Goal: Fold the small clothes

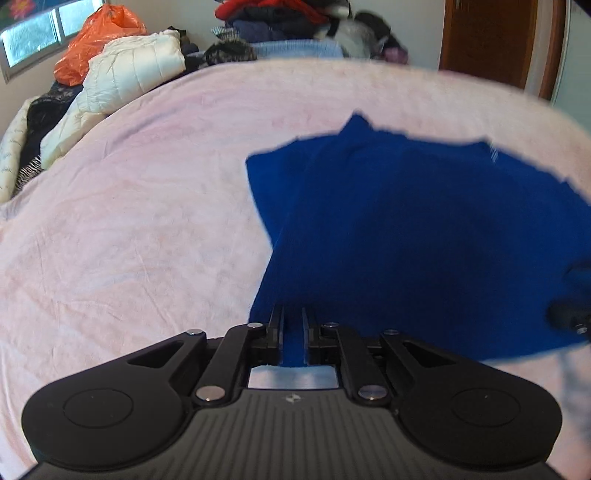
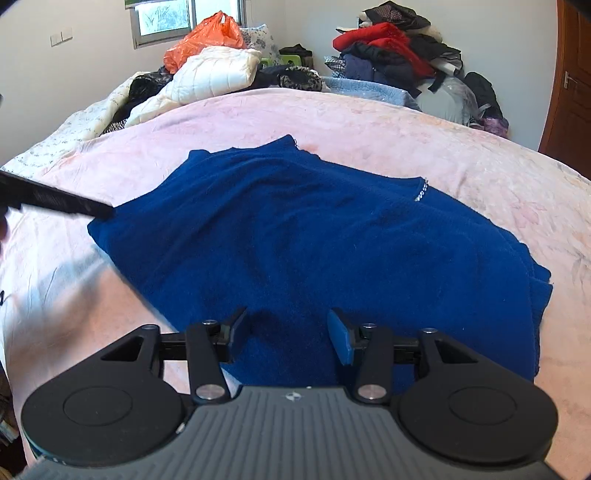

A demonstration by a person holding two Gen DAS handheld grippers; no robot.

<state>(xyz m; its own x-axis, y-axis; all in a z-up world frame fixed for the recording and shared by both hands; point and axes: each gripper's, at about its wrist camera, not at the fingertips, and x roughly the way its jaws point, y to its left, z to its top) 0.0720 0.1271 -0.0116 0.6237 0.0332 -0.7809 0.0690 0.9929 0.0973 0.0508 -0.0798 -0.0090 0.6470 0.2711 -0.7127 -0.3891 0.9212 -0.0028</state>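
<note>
Pinching a fold of the blue garment [image 1: 406, 221] between nearly closed jaws, the left gripper [image 1: 293, 325] keeps hold of the cloth's near-left edge, most likely to anchor or carry that side while the fold is shaped; blue fabric shows in the narrow slot between its fingers. The right gripper [image 2: 288, 328] stands with its jaws well apart over the garment's near edge, nothing between the pads, so it looks to have let go of its corner and to be free for the next pinch. The garment itself lies spread in the middle of the pink bedspread [image 2: 461, 147], already doubled in places, with a layered edge on its right side and a small pale trim near the far corner. In the right wrist view a dark finger of the left gripper reaches in from the left to the cloth's far-left corner. The left wrist view is blurred, so exactly how much cloth is caught there is hard to judge. Around the working patch the bed is soft and creased, which will let fabric drag rather than slide. Beyond it sit a white quilted jacket [image 2: 218, 74], an orange plastic bag [image 2: 203, 40] below a window [image 2: 166, 18], a heap of dark and red clothes [image 2: 391, 48], and a wooden door [image 2: 569, 85] at the right.
</note>
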